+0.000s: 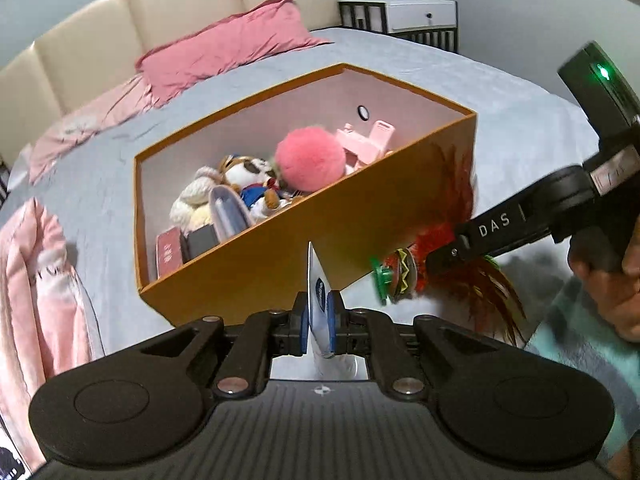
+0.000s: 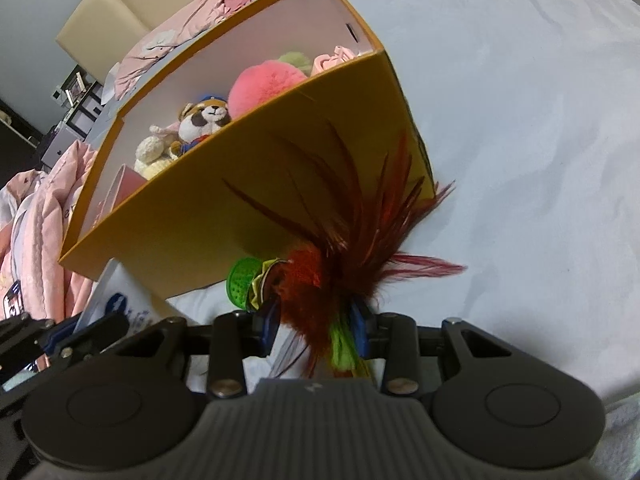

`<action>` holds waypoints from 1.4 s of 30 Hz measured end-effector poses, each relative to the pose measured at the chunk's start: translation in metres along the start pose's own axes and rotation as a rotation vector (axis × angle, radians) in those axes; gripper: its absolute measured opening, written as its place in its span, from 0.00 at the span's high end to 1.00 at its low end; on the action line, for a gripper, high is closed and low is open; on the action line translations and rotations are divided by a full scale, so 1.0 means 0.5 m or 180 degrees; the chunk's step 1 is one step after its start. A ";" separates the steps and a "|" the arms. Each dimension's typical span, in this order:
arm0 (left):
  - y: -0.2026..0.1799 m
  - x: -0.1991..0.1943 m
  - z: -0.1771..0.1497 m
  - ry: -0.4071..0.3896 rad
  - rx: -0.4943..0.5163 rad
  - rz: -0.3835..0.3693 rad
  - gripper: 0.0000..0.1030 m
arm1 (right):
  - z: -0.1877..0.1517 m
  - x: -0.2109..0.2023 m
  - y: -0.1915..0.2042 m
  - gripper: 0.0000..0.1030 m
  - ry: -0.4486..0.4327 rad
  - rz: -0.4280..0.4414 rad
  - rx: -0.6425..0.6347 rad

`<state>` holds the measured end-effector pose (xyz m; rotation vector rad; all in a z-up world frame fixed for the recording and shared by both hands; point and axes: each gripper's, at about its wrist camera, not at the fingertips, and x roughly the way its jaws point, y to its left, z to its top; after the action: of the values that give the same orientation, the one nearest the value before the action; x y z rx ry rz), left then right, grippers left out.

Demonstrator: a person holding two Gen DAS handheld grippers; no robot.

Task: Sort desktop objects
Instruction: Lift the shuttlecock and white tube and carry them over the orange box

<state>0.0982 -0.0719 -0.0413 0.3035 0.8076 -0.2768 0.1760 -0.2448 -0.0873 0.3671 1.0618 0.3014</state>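
An orange box (image 1: 280, 268) stands on the grey bed sheet (image 1: 500, 92). It holds a pink fuzzy ball (image 1: 310, 160), a panda plush (image 1: 244, 172), a white knitted toy (image 1: 192, 200) and small boxes. My left gripper (image 1: 318, 313) is shut on a thin white packet (image 1: 316, 276) with a blue oval mark, held upright in front of the box. My right gripper (image 2: 315, 326) is shut on a red feather shuttlecock (image 2: 308, 276) with a green base (image 2: 240, 284), close to the box's near wall (image 2: 200, 208). In the right wrist view the left gripper (image 2: 60, 336) and the packet (image 2: 120, 300) show at lower left.
A pink pillow (image 1: 224, 48) and cream headboard (image 1: 100, 36) lie behind the box. A pink blanket (image 1: 36, 280) is bunched at the left. A white nightstand (image 1: 416, 14) stands at the back. A person's hand (image 1: 616, 280) grips the right tool. Bare sheet (image 2: 520, 120) spreads right of the box.
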 end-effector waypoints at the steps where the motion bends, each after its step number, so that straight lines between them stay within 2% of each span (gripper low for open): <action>1: 0.007 0.004 0.002 0.0006 -0.0036 -0.0022 0.92 | 0.001 0.002 0.000 0.62 -0.0005 -0.0012 0.0005; 7: 0.030 0.023 0.002 0.0075 -0.0241 -0.0104 0.91 | 0.012 0.022 0.001 0.63 -0.0016 -0.0034 0.0081; 8: 0.033 0.025 0.002 0.0082 -0.0276 -0.0107 0.91 | 0.013 0.025 0.003 0.67 -0.0027 -0.0045 0.0066; 12: 0.042 0.022 0.003 0.0102 -0.0387 -0.0155 0.90 | 0.012 0.023 0.017 0.91 -0.0130 -0.0032 -0.0091; 13: 0.044 0.020 0.003 0.0096 -0.0412 -0.0170 0.90 | 0.010 0.020 0.019 0.95 -0.0166 -0.0019 -0.0126; 15: 0.049 0.016 0.003 0.0086 -0.0475 -0.0197 0.91 | 0.009 0.008 0.023 0.98 -0.0260 0.0018 -0.0196; 19: 0.058 -0.005 0.010 0.0029 -0.0600 -0.0282 0.92 | 0.000 -0.022 0.040 0.99 -0.0425 0.0106 -0.0374; 27: 0.073 -0.079 0.049 -0.0308 -0.0827 -0.0562 0.92 | -0.012 -0.113 0.067 1.00 -0.0702 0.0183 -0.0583; 33: 0.095 -0.119 0.117 -0.0628 -0.0951 -0.0749 0.92 | 0.016 -0.214 0.094 1.00 -0.1048 0.0370 -0.0726; 38: 0.128 -0.102 0.191 -0.0865 -0.1161 -0.0719 0.93 | 0.076 -0.271 0.119 1.00 -0.1264 0.0515 -0.0873; 42: 0.143 -0.044 0.225 -0.0895 -0.1369 -0.0626 0.93 | 0.126 -0.269 0.136 1.00 -0.1389 0.0435 -0.1041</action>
<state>0.1838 -0.0444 0.0596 -0.2171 0.5990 -0.3134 0.1661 -0.2483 0.0757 0.1972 0.5474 0.4847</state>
